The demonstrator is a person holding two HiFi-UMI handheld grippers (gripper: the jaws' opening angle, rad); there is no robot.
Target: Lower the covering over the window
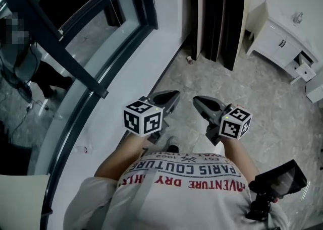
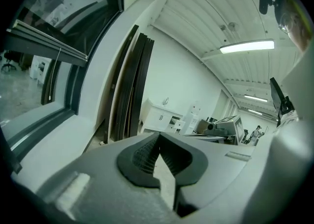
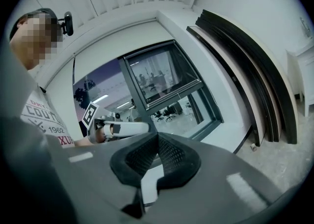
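Note:
The window [image 1: 96, 37] with its dark frame runs along the left above a white sill [image 1: 126, 77]. A dark rail of the covering [image 2: 49, 48] hangs across the upper part of the pane, and a thin cord [image 2: 55, 75] drops from it. My left gripper [image 1: 174, 94] and right gripper [image 1: 197, 100] are side by side in front of my chest, over the floor beside the sill. Both are shut with nothing between the jaws, as the left gripper [image 2: 158, 137] and right gripper [image 3: 157, 137] views show. Neither touches the window or the cord.
Several dark panels [image 1: 222, 17] lean upright against the far wall. A white cabinet [image 1: 282, 42] with an open drawer stands at the right. A small object [image 1: 189, 59] lies on the floor by the panels. A black device [image 1: 280, 181] hangs at my waist.

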